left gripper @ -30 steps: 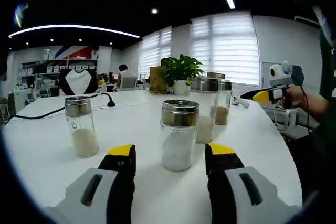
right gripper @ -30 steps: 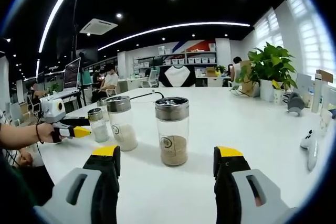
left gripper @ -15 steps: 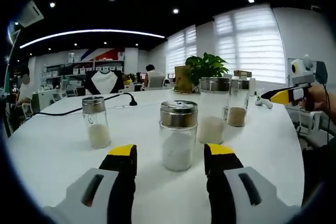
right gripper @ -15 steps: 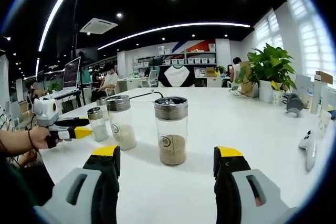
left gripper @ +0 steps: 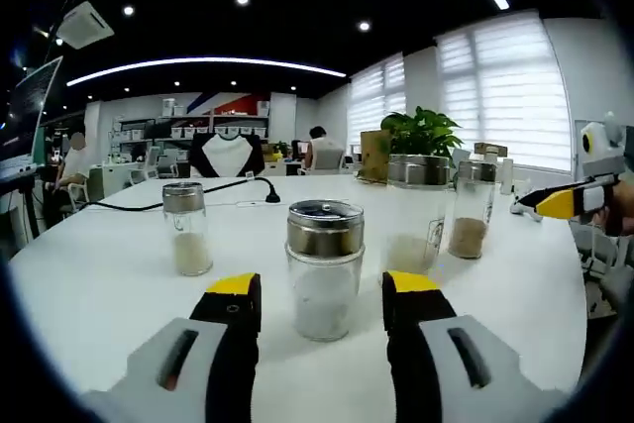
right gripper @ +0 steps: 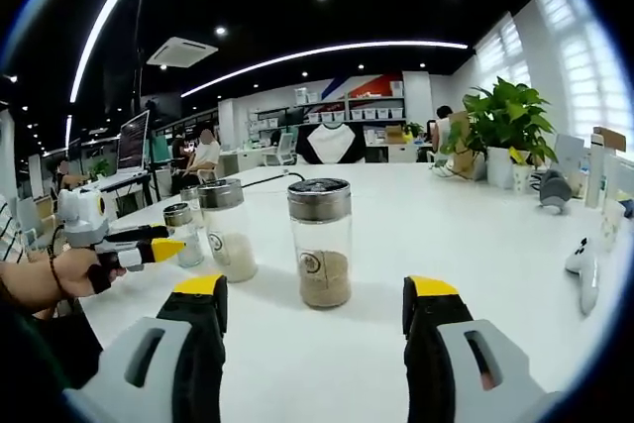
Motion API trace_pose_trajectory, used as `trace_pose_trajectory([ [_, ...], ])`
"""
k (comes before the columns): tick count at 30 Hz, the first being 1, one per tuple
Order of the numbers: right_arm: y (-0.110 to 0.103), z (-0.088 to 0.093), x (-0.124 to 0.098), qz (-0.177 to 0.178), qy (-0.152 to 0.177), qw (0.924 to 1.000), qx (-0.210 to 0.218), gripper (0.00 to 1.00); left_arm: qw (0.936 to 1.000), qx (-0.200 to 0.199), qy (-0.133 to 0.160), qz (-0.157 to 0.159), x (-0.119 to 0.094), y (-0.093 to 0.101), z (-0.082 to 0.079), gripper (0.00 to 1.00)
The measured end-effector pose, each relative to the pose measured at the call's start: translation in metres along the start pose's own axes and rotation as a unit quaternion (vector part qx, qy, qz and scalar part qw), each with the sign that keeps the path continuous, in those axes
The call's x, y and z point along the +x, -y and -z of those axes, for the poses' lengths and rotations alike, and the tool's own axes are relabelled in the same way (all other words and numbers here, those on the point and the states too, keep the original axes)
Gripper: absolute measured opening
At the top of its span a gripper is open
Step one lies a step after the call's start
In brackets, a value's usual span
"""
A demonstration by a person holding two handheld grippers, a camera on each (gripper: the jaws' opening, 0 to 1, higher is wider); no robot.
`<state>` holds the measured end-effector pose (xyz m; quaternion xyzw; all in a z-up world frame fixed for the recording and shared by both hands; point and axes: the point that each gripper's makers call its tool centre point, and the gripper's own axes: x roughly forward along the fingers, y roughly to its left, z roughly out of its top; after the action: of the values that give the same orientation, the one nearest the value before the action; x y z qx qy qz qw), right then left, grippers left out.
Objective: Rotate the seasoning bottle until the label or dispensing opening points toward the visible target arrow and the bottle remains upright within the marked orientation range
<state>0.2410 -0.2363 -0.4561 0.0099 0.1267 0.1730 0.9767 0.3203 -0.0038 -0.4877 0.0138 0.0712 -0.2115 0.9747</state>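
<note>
My left gripper (left gripper: pixel 319 296) sits low centre of the left gripper view, jaws spread wide with nothing between them. Just beyond them, mid-frame, the seasoning bottle (left gripper: pixel 323 257) of white grains stands upright on the white table (left gripper: pixel 99 274). My right gripper (right gripper: pixel 315 306) is likewise parted and holds nothing; in the right gripper view a brown-grain bottle (right gripper: pixel 320 242) stands centre, beyond its tips. At left of that frame my hand (right gripper: pixel 61 275) holds the left gripper.

four seasoning bottles (left gripper: pixel 324 255), one potted plant (left gripper: pixel 421 136), one cable (left gripper: pixel 178 197)
</note>
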Motion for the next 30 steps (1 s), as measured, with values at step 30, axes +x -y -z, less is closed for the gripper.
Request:
trace_pose_trajectory([
  [30,-0.012,0.0,0.0,-0.007,-0.002,1.0,0.004,0.73,0.9993,0.002,0.018,0.033,0.011,0.011,-0.01,0.34],
])
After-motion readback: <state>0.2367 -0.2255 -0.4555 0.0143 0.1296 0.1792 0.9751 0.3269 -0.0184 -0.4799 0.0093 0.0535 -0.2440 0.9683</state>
